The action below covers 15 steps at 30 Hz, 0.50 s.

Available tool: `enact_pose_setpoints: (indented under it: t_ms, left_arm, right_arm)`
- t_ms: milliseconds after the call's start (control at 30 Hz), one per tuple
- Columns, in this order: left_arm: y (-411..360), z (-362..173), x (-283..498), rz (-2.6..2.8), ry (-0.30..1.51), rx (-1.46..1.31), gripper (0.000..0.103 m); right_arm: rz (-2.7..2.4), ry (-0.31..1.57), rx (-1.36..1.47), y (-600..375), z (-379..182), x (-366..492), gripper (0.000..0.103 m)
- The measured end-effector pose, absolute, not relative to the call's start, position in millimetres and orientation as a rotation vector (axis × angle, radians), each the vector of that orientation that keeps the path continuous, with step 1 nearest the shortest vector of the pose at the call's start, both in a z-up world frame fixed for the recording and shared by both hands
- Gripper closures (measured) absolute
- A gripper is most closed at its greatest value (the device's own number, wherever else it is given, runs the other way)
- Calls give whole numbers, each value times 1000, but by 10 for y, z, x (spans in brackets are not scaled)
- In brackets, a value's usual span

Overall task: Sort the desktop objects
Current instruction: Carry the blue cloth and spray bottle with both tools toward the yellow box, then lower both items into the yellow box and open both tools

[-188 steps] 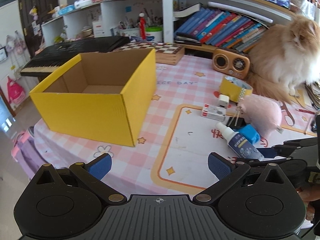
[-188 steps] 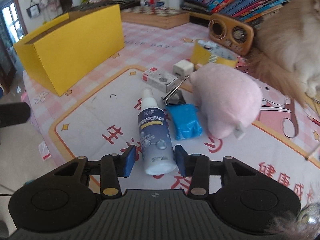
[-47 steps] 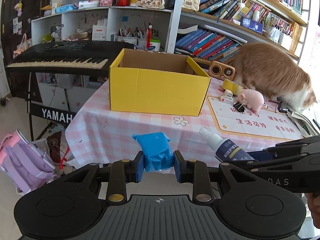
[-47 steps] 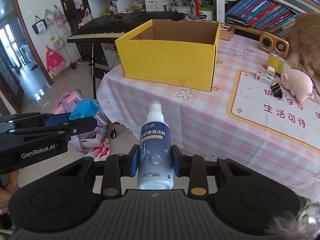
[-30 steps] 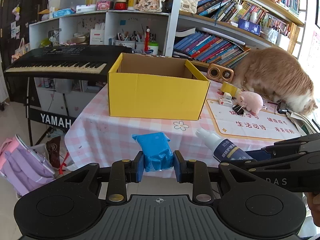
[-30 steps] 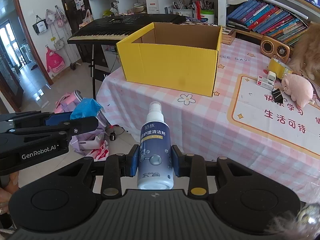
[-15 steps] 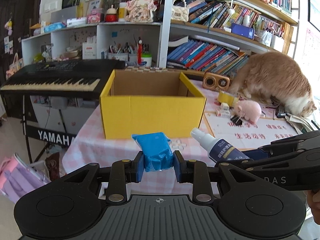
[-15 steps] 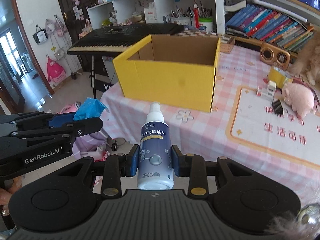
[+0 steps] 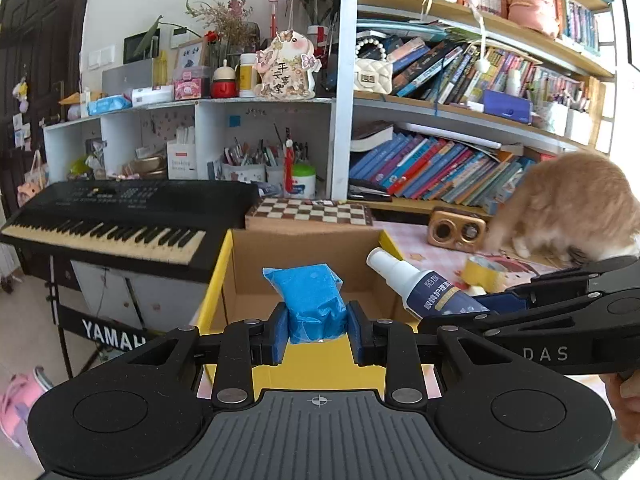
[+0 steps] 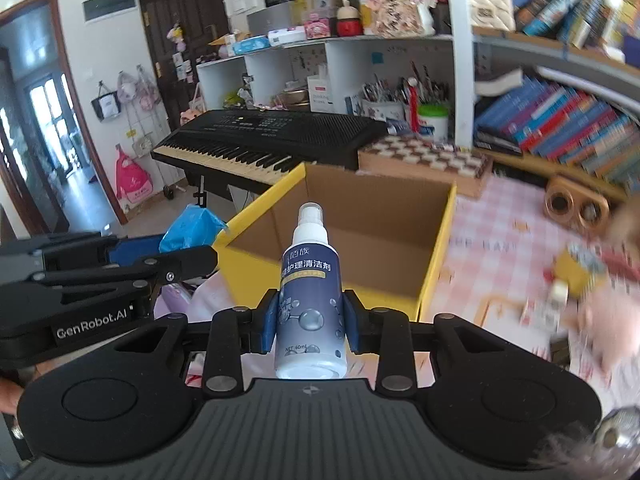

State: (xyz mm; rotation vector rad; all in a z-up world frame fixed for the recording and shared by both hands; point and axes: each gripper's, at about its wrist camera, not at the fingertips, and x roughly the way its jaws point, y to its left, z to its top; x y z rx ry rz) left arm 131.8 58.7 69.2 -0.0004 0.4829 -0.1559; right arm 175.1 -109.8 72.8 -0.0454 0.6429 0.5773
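1. Yellow cardboard box [image 9: 304,276] open-topped, standing at the table's near-left corner; brown inside, floor bare where it shows, nothing seen lying in it. Near wall partly hidden behind the grippers in both views.
2. Blue packet [image 9: 310,302], crinkled wrap, clamped between the blue pads of the left gripper [image 9: 316,332]; held in the air over the box's near wall, not touching it.
3. Spray bottle [image 10: 310,300], white cap, dark blue label, clamped around its body by the right gripper [image 10: 310,326], nozzle pointing toward the box opening. In the left wrist view it hangs just right of the packet, over the box's right wall.
4. Two grippers side by side, near each other, not touching.
5. Pink checked tablecloth [image 10: 504,240] right of the box. On it: wooden radio [image 9: 456,230] toward the far edge, yellow tape roll [image 9: 486,272] closer in. Other small things there too blurred to name.
6. Orange cat [image 9: 568,204] on the table's far right side.
7. Chessboard [image 9: 310,210] just behind the box; black keyboard [image 9: 120,216] beyond the table's left edge; bookshelves [image 9: 440,100] behind.
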Motion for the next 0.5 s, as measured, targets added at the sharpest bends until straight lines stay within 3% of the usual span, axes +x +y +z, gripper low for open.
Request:
enact_pose_setpoints:
  t_ms: [500]
  left_arm:
    - [399,315,2578,-84,701,61,75]
  right_arm:
    - [706,760,-378,-761,305,3088,72]
